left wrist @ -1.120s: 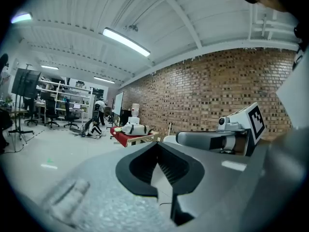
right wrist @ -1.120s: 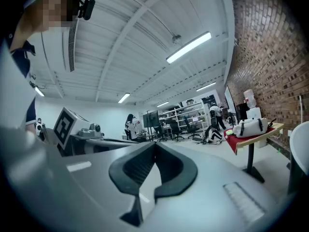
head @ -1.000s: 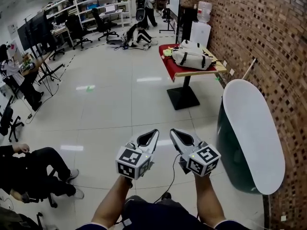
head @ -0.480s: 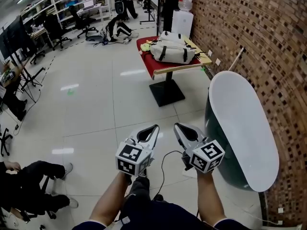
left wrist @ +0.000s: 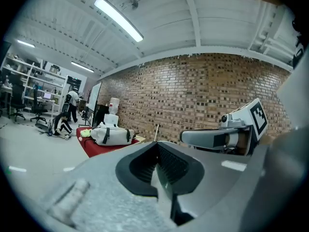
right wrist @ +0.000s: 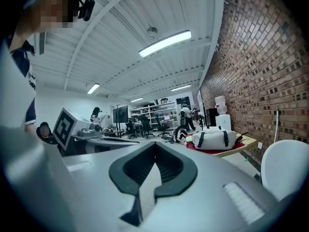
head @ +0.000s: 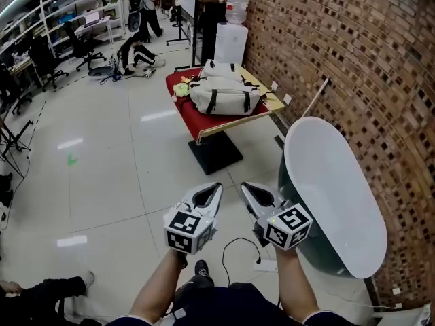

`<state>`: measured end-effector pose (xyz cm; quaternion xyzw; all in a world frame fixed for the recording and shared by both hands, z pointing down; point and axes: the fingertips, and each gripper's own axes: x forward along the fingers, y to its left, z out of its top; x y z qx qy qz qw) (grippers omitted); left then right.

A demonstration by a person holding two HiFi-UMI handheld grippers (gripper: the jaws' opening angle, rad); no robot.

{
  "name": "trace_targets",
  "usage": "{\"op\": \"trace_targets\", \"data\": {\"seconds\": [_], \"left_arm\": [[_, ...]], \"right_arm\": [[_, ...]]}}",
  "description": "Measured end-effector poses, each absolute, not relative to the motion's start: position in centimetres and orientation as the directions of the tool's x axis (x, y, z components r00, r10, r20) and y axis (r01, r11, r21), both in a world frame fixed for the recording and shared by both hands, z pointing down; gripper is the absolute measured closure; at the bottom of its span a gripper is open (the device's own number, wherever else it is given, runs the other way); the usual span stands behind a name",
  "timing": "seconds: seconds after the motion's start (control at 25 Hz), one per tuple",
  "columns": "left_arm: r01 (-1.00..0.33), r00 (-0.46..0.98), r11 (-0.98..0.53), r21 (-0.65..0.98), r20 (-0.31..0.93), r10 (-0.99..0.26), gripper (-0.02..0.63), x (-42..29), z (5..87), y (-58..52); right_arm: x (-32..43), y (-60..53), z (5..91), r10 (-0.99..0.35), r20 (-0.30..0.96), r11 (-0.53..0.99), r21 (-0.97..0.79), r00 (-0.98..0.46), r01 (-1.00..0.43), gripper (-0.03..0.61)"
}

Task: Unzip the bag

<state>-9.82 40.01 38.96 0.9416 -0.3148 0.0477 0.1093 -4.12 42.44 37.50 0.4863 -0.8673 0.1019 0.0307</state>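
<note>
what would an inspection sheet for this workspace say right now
surface: small table with a red cover, across the tiled floor
job's things: pale backpack with dark straps lies on the table; zip state too far to tell
clutter: yellow-green soft item beside the backpack
grippers: left gripper and right gripper, jaws shut, empty, well short of the table
cables: black cable on the floor, leading to a white power strip
surroundings: brick wall, water dispenser, white oval top on a dark base
</note>
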Motion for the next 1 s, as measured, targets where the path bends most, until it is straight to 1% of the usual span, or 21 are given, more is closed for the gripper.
{"op": "trace_targets", "data": {"seconds": [0.12,0.44,0.64,1.0], "left_arm": [[-0.579,0.815,-0.797,0.171,0.158,-0.558,0.611,-9.6,38.7,36.0],[-0.564,0.825,-0.808,0.169,0.164,-0.542,0.611,-7.6,39.3,26.6],[-0.587,0.808,-0.794,0.159,0.179,-0.561,0.611,-5.8,40.4,19.5],[-0.648,0.754,-0.752,0.118,0.237,-0.612,0.611,-0.1,40.7,5.6]], "right_arm": [[-3.9,38.7,37.0,-0.852,0.154,0.483,-0.136,-0.5,-0.865,0.572],[-1.4,29.8,37.7,-0.867,0.151,0.456,-0.14,-0.474,-0.879,0.572],[0.9,22.6,38.8,-0.858,0.134,0.476,-0.153,-0.495,-0.866,0.572],[7.0,8.2,39.1,-0.817,0.114,0.543,-0.18,-0.566,-0.82,0.572]]}}
